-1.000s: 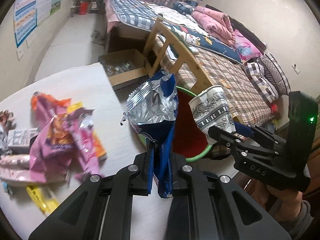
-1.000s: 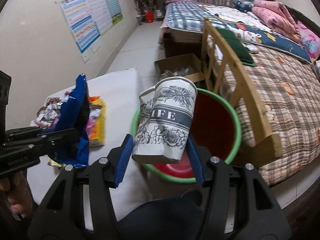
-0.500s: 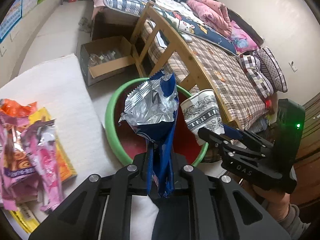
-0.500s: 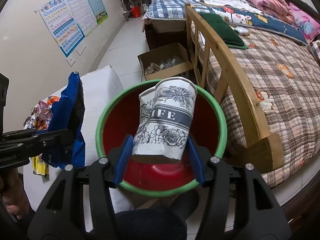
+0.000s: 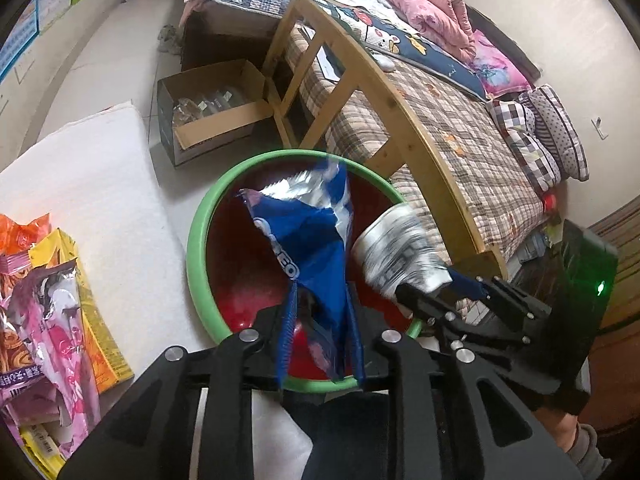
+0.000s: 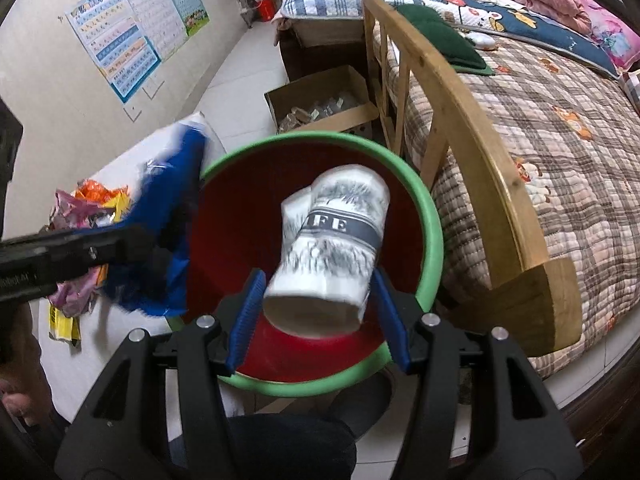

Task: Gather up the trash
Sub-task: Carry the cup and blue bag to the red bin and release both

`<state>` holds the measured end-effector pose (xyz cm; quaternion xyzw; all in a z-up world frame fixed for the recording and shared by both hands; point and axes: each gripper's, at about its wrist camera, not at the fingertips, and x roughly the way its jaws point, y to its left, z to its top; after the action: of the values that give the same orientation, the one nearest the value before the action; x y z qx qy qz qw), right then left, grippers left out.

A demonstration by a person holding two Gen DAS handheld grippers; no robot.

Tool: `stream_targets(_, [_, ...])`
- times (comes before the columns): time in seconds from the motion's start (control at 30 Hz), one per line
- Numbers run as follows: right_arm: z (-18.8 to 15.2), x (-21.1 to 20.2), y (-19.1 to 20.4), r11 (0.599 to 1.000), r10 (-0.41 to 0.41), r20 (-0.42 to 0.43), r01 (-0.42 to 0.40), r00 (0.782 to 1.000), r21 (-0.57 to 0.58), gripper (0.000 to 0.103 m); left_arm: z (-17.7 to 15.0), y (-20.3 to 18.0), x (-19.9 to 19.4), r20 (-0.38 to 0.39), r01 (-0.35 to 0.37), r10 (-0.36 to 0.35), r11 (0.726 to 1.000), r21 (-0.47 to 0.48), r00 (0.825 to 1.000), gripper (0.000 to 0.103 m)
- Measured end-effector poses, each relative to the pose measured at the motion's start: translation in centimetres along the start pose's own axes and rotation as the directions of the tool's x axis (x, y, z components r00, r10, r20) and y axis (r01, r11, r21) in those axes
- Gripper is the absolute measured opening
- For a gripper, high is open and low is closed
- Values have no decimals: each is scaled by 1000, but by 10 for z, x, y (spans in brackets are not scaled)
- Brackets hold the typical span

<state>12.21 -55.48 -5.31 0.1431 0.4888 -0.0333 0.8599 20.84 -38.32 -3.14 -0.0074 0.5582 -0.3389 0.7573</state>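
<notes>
A red bin with a green rim (image 5: 200, 216) (image 6: 432, 232) stands on the floor below both grippers. My left gripper (image 5: 320, 292) is over it and its jaws are opening. The blue and silver snack wrapper (image 5: 312, 240) (image 6: 168, 208) hangs loose between the pads and tips forward into the bin, blurred. My right gripper (image 6: 318, 280) (image 5: 404, 292) holds a crushed white paper cup (image 6: 336, 236) (image 5: 396, 248) with grey print between its blue pads. That cup leans to the right over the bin's red inside and is smeared by motion.
Several pink, orange and yellow snack packets (image 5: 44, 300) (image 6: 92, 204) lie on the white table (image 5: 100, 184) to the left. An open cardboard box (image 5: 212, 112) sits on the floor behind the bin. The wooden bed frame (image 5: 384, 120) rises close on the right.
Both grippers came forward and down until the bin fills the view under them. The left jaws parted and the wrapper flopped forward. The cup tilted in the right pads.
</notes>
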Motion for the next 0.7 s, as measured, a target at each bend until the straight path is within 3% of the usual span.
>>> stream_targets(0.07, [-2, 2, 1, 1000, -7, -10, 7, 1000, -6, 58, 1, 0, -2, 17, -14, 14, 1000, -9, 1000, 53])
stream_targets(0.13, [-4, 2, 0, 1000, -2, -15, 2, 1000, -8, 63, 1, 0, -7, 44, -17, 18, 1000, -22, 999, 61])
stream_targets(0.3, [-9, -3, 4, 1000, -9, -8, 9, 1000, -21, 75, -3, 8, -14, 57, -30, 32, 999, -40, 998, 65])
stream_targets(0.4, [-12, -9, 8, 999, -19, 2, 19, 1000, -37, 84, -8, 16, -21, 70, -31, 35, 998, -54, 997, 77])
stream_targets(0.53, [-15, -19, 16, 999, -21, 15, 22, 1000, -47, 90, -18, 24, -35, 92, -40, 47, 997, -72, 995, 83])
stream_targets(0.63, [-18, -26, 24, 998, -14, 23, 15, 1000, -53, 92, -26, 29, -51, 120, -68, 75, 995, -68, 990, 95])
stream_targets(0.7, [-20, -32, 33, 998, -11, 34, 13, 999, -65, 93, -32, 31, -64, 146, -101, 107, 994, -50, 983, 95])
